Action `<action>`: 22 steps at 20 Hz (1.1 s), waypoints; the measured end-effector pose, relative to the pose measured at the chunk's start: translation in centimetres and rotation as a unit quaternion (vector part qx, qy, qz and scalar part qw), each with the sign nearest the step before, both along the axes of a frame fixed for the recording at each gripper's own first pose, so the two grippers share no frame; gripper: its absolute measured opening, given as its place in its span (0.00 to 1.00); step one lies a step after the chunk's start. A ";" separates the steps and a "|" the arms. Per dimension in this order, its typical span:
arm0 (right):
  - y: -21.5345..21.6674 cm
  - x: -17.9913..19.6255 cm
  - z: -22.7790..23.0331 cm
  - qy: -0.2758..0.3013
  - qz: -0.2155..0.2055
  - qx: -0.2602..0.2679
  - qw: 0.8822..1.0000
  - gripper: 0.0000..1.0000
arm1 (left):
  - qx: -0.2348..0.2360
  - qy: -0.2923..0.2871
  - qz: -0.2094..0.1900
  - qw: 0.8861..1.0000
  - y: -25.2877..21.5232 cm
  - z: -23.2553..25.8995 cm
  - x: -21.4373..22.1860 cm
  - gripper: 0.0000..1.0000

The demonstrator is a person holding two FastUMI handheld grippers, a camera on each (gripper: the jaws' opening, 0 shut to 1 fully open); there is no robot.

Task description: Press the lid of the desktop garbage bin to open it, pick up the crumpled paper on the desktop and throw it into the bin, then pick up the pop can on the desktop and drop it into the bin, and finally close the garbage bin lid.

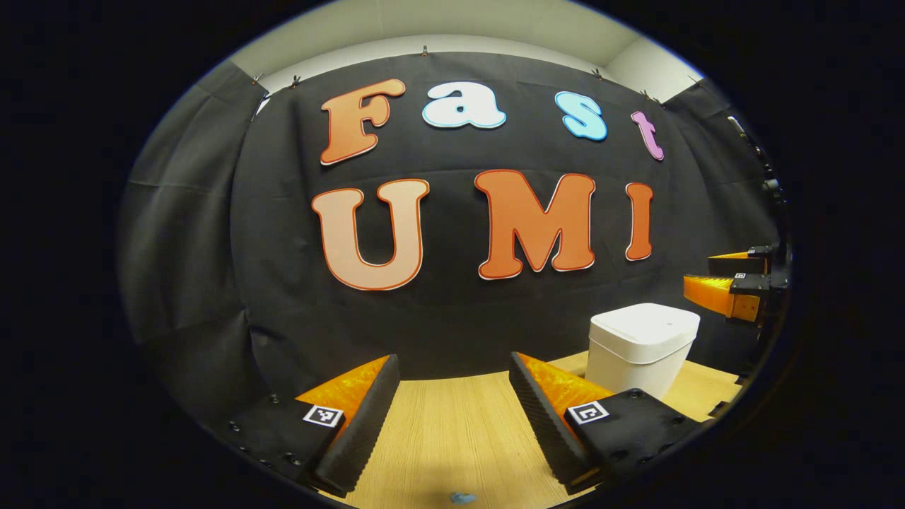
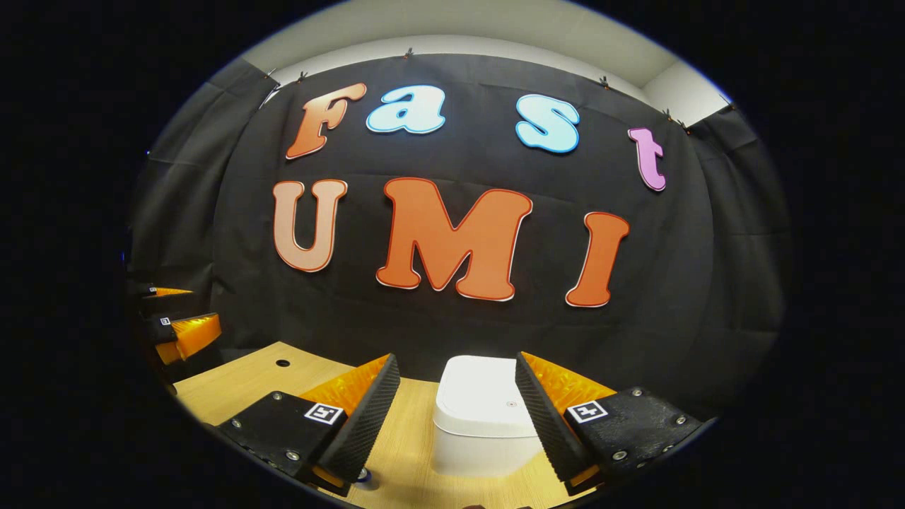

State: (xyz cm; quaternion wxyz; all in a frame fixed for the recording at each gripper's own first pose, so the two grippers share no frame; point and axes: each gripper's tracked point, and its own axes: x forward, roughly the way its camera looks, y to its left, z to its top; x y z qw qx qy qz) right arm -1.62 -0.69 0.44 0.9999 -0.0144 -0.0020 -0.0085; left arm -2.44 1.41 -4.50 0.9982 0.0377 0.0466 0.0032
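Count: one white plastic lidded garbage bin [image 2: 488, 417], lid down, on the light wood-grain bench [image 1: 438, 431]. Two grippers. Right gripper [image 2: 452, 406] hovers above and just short of the bin, jaws wide apart, nothing held; bin sits in line with the gap. Left gripper [image 1: 449, 403] is left of the bin, jaws wide apart, nothing held. One small blue scrap [image 1: 463, 498] on the bench by the left gripper. One round hole [image 2: 283, 363] in the bench left of the bin. Black cloth wall behind the bin, white ceiling above.
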 end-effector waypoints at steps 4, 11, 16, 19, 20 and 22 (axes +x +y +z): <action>-0.7 -0.6 -0.5 0.004 -0.014 0.007 1.000 0.99 | 0.011 0.005 -0.001 1.000 0.5 -0.1 -0.6 0.99; -1.4 -1.4 -2.0 0.034 -0.038 0.017 0.999 0.98 | 0.014 0.027 -0.015 0.999 0.8 -2.3 -2.1 0.99; -1.4 -2.1 -1.6 0.036 -0.054 0.012 0.998 0.98 | 0.018 0.034 -0.024 0.999 2.1 -2.9 -2.8 0.99; -1.1 -2.4 -1.6 0.040 -0.054 0.012 0.998 0.96 | 0.017 0.041 -0.025 0.999 2.4 -3.6 -3.4 0.99; -1.1 -2.3 -1.6 0.042 -0.052 0.010 0.998 0.96 | 0.016 0.044 -0.027 0.999 2.3 -3.8 -3.5 0.99; -1.5 -1.9 -1.7 0.047 -0.051 0.003 0.998 0.95 | 0.020 0.047 -0.020 0.998 2.3 -4.1 -3.5 0.99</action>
